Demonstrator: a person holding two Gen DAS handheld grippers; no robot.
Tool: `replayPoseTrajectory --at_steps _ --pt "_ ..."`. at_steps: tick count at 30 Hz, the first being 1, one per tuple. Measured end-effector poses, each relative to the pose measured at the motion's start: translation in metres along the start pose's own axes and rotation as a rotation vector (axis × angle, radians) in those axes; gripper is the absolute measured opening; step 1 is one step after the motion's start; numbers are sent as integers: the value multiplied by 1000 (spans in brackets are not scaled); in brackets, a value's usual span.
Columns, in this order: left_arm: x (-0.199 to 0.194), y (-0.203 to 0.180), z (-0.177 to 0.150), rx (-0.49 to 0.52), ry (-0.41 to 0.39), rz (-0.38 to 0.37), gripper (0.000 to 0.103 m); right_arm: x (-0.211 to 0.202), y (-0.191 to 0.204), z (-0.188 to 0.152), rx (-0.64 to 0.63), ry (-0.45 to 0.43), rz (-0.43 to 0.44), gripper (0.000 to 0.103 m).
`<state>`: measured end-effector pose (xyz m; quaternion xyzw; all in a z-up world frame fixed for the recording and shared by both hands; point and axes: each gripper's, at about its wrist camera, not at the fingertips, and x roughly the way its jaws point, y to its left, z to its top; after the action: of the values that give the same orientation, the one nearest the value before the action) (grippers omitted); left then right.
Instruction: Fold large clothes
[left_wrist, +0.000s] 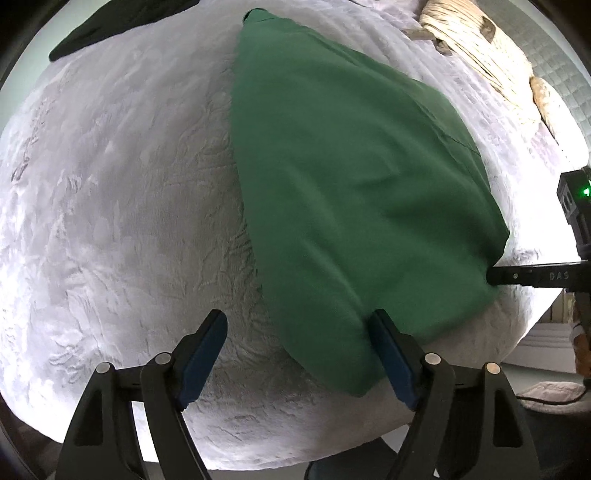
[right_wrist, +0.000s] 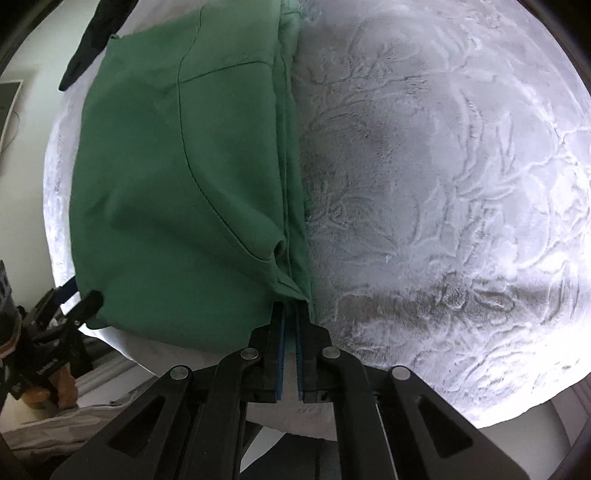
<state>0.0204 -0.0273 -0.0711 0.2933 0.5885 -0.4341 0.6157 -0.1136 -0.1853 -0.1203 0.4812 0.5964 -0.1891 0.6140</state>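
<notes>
A green garment (left_wrist: 351, 192) lies folded on a white plush blanket (left_wrist: 110, 221). My left gripper (left_wrist: 299, 325) is open, its right finger (left_wrist: 391, 354) touching the garment's near corner and its left finger over bare blanket. In the right wrist view the same green garment (right_wrist: 177, 192) lies at the left, and my right gripper (right_wrist: 290, 314) is shut on its near corner edge. The right gripper also shows in the left wrist view (left_wrist: 495, 277) at the garment's right edge. The left gripper's fingers (right_wrist: 88, 301) show at the left in the right wrist view.
A dark garment (left_wrist: 110, 29) lies at the far left of the blanket. A cream ribbed pillow (left_wrist: 472, 48) lies at the far right. The blanket's edge (left_wrist: 517, 332) drops off near the right, with floor and a light cloth below.
</notes>
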Motion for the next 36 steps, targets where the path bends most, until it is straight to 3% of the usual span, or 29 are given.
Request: replayPoseTrajectory --at_steps 18,26,36 --pt "-19 5 26 -28 18 49 80 -13 39 -5 -69 67 -35 8" --pt "-25 3 37 -34 13 86 80 -31 56 -10 -90 30 -25 8" --pt "-43 2 50 -82 -29 118 80 -60 36 0 -36 -66 -6 8"
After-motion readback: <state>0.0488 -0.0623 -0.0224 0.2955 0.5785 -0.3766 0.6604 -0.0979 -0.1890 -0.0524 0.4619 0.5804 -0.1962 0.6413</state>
